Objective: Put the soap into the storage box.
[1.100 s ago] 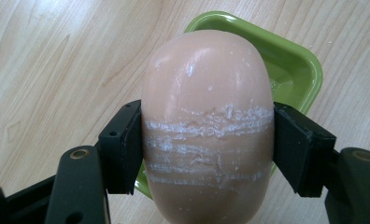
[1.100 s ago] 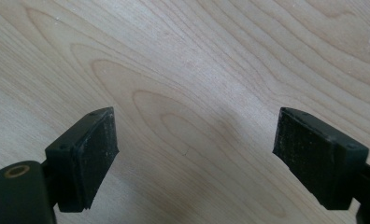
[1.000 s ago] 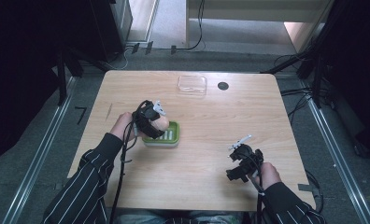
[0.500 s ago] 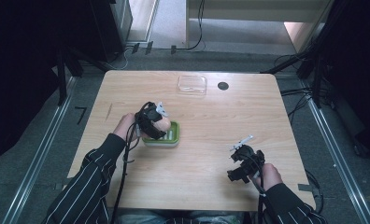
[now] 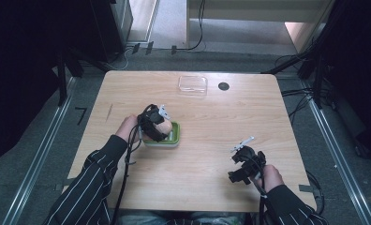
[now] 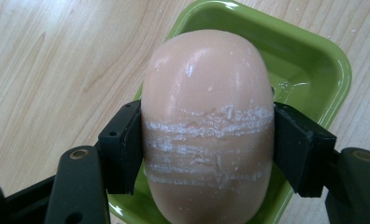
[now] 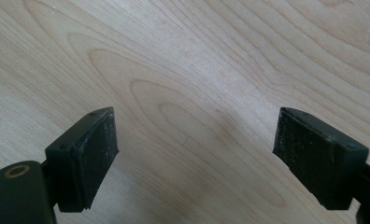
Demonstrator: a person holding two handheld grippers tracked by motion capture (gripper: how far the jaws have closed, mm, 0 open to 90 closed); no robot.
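Compared with a second ago not much has changed: the left gripper (image 5: 161,123) has stayed over the green dish (image 5: 174,136) with its load, barely shifted, and the right gripper (image 5: 240,154) sits in the same spot near the right front of the table (image 5: 249,108).

The soap (image 6: 206,126) is a fat, rounded, peachy-pink bar, glossy on top, with a band of whitish scrape lines across its middle right where the pads meet it. The left gripper's jaws are clamped on its two sides, and it hangs just above the dish, which is a small rectangular green tray with rounded corners and a few white flecks inside. I can't tell whether the bar's underside touches the dish.

Room-wise, the dish lies left of centre, well in from every edge, with plain wood all around. A clear plastic lid (image 5: 192,84) and a small dark disc (image 5: 223,86) rest near the far edge, well apart from the dish. The right gripper's jaws are spread wide over bare wood (image 7: 183,93), holding nothing.
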